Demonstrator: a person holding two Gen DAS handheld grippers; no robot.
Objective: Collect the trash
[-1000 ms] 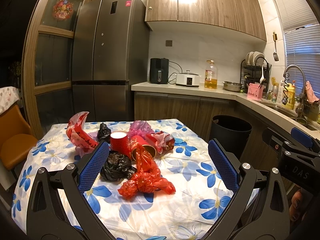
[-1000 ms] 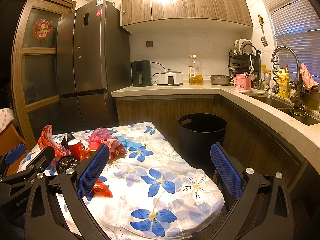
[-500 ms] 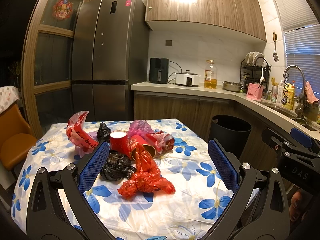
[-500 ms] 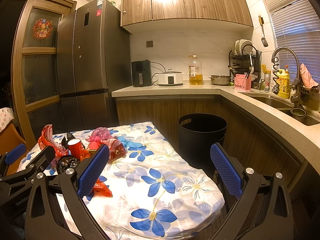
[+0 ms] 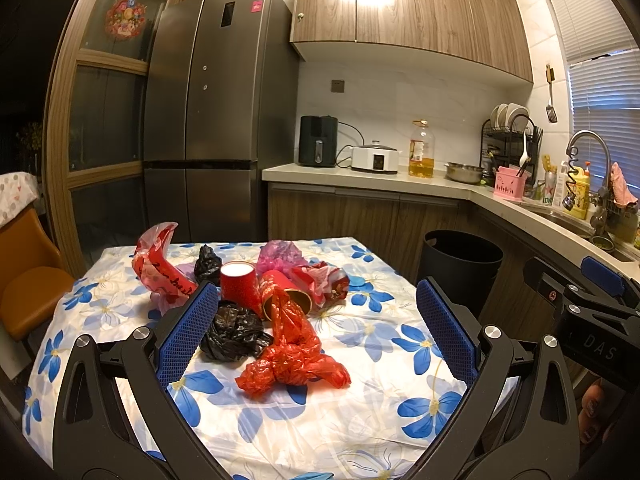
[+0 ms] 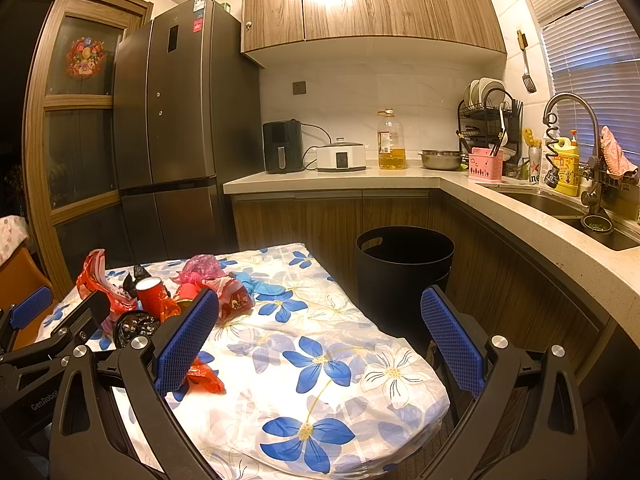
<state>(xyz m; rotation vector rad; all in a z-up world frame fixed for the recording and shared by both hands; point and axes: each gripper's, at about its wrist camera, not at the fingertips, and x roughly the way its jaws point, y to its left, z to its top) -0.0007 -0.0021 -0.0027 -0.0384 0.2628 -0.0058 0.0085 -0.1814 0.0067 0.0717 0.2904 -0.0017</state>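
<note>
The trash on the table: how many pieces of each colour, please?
Red bags: 3
Black bags: 2
Pink bag: 1
Red cups: 2
Total: 8

Nothing has visibly changed since earlier frames.

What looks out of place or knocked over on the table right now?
One red paper cup lies tipped on its side among crumpled bags, its open mouth facing the camera, beside an upright red cup. The tablecloth is rumpled. Nothing looks spilled or broken.
</note>
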